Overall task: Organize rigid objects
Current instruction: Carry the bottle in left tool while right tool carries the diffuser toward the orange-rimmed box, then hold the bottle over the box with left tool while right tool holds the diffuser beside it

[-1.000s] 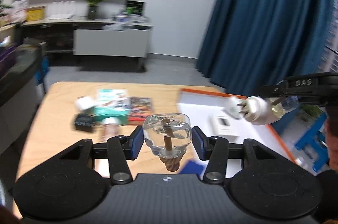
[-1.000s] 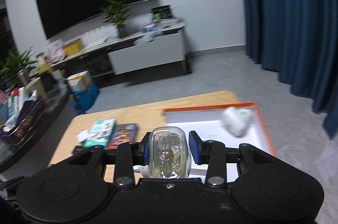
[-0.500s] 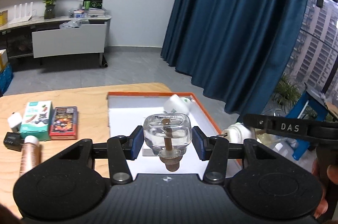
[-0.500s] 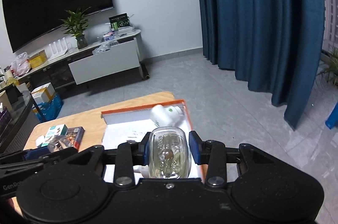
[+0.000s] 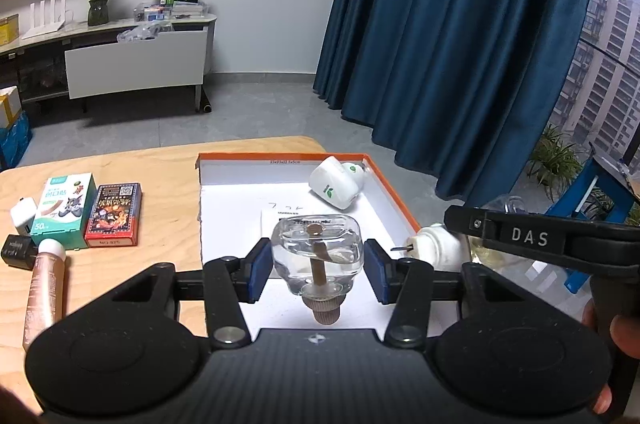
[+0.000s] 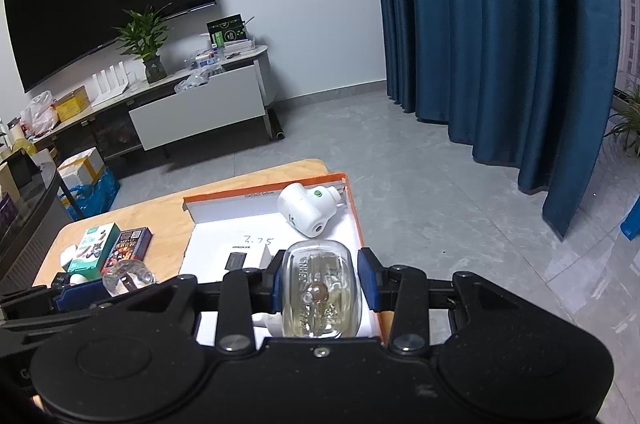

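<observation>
My left gripper [image 5: 318,272] is shut on a clear glass bottle [image 5: 318,252] with a brown cap, held cap toward the camera above the near part of an orange-rimmed white tray [image 5: 394,192]. The right gripper [image 6: 320,288] is shut on a second clear bottle [image 6: 320,292] of yellowish liquid. From the left wrist view that bottle's white cap [image 5: 438,248] pokes out over the tray's right rim. A white plug-in device [image 5: 336,184] lies in the tray's far right corner, and a small white box [image 6: 244,258] lies in its middle.
On the wooden table [image 5: 160,176] left of the tray lie a green box [image 5: 62,210], a red card box [image 5: 114,214], a rose-gold tube [image 5: 44,288], a black adapter [image 5: 16,252] and a white charger [image 5: 22,220]. Blue curtains hang beyond the table's right side.
Both grippers swung right from over the table's left side to the tray, each keeping its bottle. In the last half second they hardly moved.
</observation>
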The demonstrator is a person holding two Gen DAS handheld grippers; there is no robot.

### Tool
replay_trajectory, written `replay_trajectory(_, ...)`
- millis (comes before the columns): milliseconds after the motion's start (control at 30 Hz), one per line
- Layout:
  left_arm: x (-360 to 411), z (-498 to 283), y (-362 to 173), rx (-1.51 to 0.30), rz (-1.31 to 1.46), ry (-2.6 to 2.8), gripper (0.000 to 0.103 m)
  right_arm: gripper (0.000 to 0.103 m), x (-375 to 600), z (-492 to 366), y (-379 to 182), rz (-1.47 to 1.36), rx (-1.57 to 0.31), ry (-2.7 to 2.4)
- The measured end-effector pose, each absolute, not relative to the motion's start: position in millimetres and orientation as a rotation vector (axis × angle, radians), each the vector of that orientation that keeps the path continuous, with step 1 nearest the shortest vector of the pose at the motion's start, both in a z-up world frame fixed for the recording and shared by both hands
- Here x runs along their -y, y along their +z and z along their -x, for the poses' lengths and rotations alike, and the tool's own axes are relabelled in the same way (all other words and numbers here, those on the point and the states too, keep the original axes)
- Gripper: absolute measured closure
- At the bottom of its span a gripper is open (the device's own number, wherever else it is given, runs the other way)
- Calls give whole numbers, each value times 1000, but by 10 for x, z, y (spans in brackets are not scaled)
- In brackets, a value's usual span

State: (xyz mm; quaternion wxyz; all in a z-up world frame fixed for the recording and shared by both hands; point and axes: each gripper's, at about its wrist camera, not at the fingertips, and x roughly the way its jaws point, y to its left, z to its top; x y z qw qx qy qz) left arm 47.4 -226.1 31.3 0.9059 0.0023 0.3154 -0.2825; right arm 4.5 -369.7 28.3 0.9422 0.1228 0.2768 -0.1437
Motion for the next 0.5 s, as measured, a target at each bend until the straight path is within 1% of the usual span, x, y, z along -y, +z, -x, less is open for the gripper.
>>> replay_trajectory(500,2256,-495,259,-671,-2,-568,53,57,3659,-169,261,-215,-589,-288)
